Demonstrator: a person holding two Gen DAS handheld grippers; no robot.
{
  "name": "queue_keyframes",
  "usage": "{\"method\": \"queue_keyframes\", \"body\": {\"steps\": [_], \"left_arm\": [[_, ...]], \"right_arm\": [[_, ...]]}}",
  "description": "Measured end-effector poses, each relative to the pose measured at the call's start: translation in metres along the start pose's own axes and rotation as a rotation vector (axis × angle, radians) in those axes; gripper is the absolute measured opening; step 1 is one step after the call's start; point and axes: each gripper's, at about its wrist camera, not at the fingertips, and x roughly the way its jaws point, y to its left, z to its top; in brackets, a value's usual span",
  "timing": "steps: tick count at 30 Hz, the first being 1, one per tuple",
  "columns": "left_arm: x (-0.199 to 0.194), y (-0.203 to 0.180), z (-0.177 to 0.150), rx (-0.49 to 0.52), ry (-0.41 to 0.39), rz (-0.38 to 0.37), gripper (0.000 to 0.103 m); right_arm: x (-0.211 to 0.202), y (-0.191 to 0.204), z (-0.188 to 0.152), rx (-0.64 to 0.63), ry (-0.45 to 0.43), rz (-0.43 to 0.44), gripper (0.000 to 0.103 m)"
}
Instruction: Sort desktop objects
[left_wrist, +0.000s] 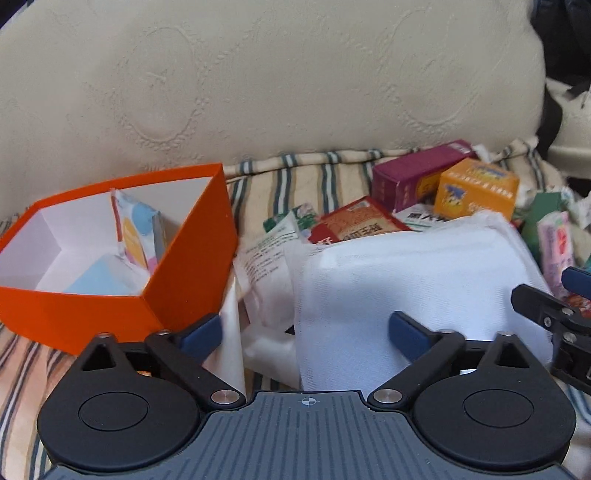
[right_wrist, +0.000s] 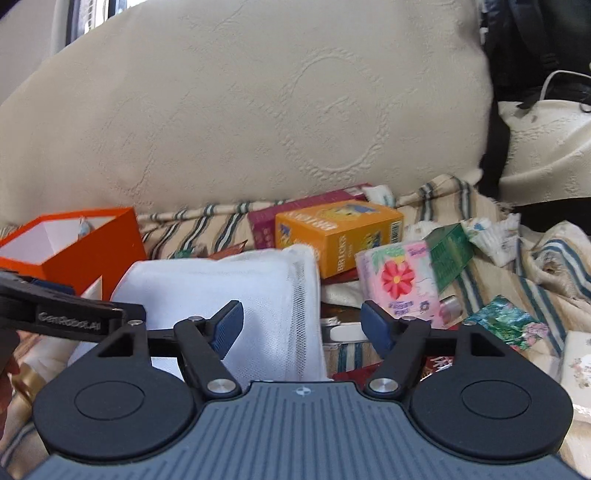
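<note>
My left gripper (left_wrist: 304, 332) is spread wide, its blue pads on either side of the white mesh pouch (left_wrist: 399, 280) without pressing it. My right gripper (right_wrist: 301, 325) is likewise spread and holds nothing; its left pad overlaps the pouch's right edge in view, and I cannot tell whether it touches.

The pouch lies on the striped cloth (left_wrist: 280, 177) near its front, just right of the orange box (left_wrist: 188, 258). The box stands open at the cloth's left side with a patterned packet (left_wrist: 136, 229) leaning inside. Behind the pouch, toward the cushion (left_wrist: 258, 74), sit the yellow carton (right_wrist: 340, 236), the purple carton (left_wrist: 410, 173) and the red packet (left_wrist: 358, 221). The floral tissue pack (right_wrist: 399, 280) lies to the right.

Step in hand, as I judge it: grip the pouch and move it to the box.

1. Centre the left pads on the pouch body, not on loose mesh.
2. Close slowly; soft fabric compresses and may slip.
3. Lift clear of the box wall before moving left.
4. Keep the right gripper out of the path.
</note>
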Motion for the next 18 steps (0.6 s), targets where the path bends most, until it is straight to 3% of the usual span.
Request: {"method": "queue_keyframes", "body": {"steps": [5,7,12,14,16,18], "left_arm": [[0.006,-0.004,0.003,0.028,0.008,0.006,0.103],[0.008,-0.005,0.005,0.038,0.004,0.004,0.103],[0.018,-0.013,0.01,0.062,0.014,-0.058,0.102],[0.026,-0.007,0.011,0.023,0.049,-0.11,0.103],[0.029,-0.007,0.009,0.028,0.05,-0.125,0.103],[0.03,-0.011,0.007,0.055,0.056,-0.149,0.103]], "right_arm": [[0.014,-0.004,0.001,0.035,0.069,0.032,0.076],[0.022,-0.006,0.0,0.051,0.113,0.036,0.085],[0.034,-0.02,0.0,0.141,0.179,0.104,0.088],[0.037,-0.023,0.0,0.172,0.193,0.152,0.077],[0.04,-0.027,-0.001,0.231,0.198,0.212,0.045],[0.041,-0.026,-0.003,0.234,0.196,0.21,0.034]]}}
